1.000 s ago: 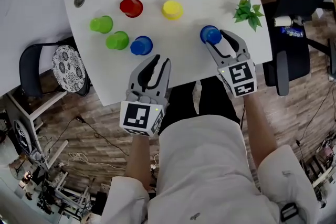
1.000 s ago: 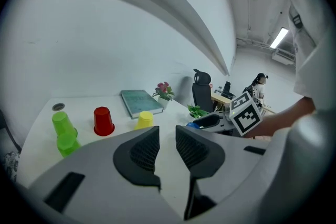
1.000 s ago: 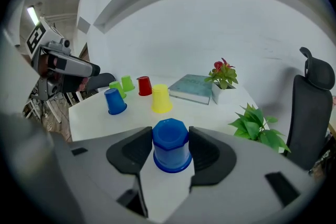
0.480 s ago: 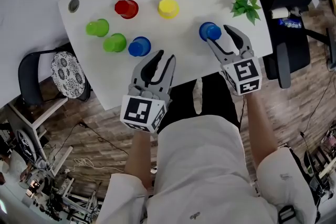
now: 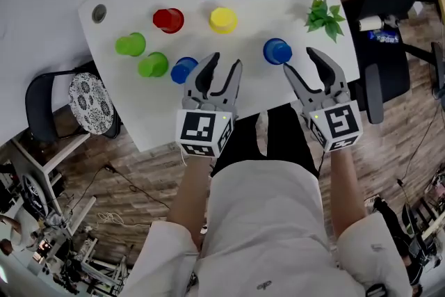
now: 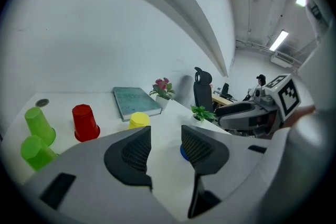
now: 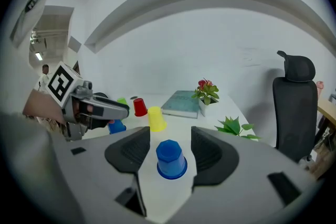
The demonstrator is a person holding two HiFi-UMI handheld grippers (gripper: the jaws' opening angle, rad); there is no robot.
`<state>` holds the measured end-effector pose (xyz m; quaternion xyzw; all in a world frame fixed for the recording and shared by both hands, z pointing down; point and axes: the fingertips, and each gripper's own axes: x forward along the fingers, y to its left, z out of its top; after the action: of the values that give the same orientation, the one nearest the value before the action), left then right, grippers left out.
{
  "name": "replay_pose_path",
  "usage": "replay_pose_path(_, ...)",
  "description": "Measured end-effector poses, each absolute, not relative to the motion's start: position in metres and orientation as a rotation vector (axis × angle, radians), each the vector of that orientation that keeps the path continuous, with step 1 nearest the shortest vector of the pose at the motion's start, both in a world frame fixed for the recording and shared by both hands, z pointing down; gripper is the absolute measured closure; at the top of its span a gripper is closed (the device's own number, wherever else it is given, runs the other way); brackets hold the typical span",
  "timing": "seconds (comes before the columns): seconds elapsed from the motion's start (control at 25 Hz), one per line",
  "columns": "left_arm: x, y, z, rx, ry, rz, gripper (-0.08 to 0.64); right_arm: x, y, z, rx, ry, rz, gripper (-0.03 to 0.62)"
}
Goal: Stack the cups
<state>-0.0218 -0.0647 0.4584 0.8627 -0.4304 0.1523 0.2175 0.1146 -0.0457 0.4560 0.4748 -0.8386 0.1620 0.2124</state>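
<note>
So the left hand-held gripper [image 5: 224, 61] has slid forward from the near edge of the desk [image 5: 250, 38] and now sits just beside the left-side blue cup [image 5: 182, 69], on that cup's right. Its jaws were nearly together before and have just been opening, with nothing between them. The right hand-held gripper [image 5: 299, 60], which had been right up against the right-side blue cup [image 5: 277, 51], has backed off and lifted a bit, so that cup now stands clear ahead of its wide jaws.
</note>
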Motion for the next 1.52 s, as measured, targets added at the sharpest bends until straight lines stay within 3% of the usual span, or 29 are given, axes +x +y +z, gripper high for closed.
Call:
replay_pose_path(0.64,-0.019,-0.14,0.497,2.296,-1.453,0.585,0.311,0.13,-0.049,0.432,1.29,-2.366,0.446,0.35)
replay_pose_path(1.52,-0.022,-0.15,0.507,2.288,-1.479,0.62,0.342,0.135,-0.052,0.433,1.283,-2.365,0.456,0.353)
